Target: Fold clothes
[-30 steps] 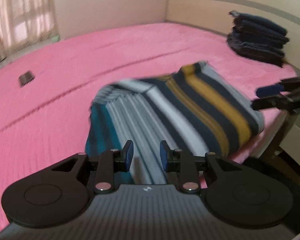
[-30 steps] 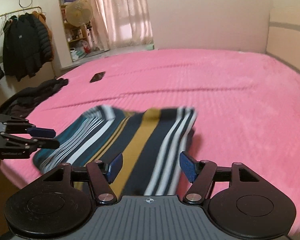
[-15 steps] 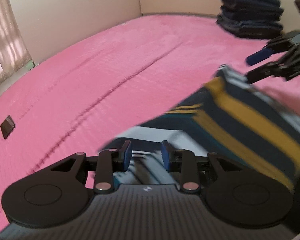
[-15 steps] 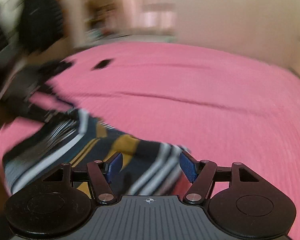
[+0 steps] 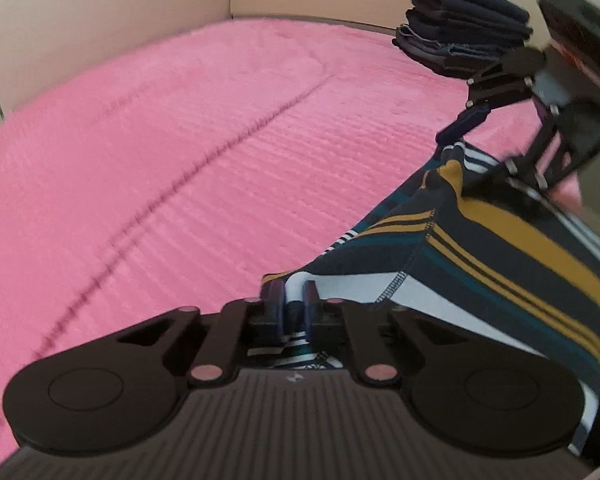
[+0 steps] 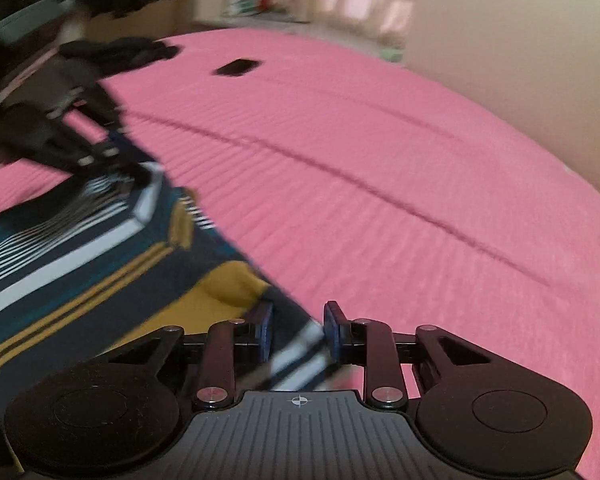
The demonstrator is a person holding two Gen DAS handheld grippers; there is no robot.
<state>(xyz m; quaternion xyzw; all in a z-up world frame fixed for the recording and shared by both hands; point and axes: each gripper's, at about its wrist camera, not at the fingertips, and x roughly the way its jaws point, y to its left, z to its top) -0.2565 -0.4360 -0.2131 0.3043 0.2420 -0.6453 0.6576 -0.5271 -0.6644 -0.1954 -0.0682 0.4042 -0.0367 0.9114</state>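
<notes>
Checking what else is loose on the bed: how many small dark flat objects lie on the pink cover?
1: a small dark flat object on the far part of the pink cover; others may be hidden.

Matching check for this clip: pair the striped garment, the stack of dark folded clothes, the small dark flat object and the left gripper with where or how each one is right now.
Things:
1. striped garment
2. stack of dark folded clothes
3. small dark flat object
4. left gripper

States:
A. lying alone on the pink bedspread, far side
B. pinching a fabric edge
C. by the headboard
D. stretched between both grippers

Pairs: 1-D, 2-C, 3-A, 4-B
</notes>
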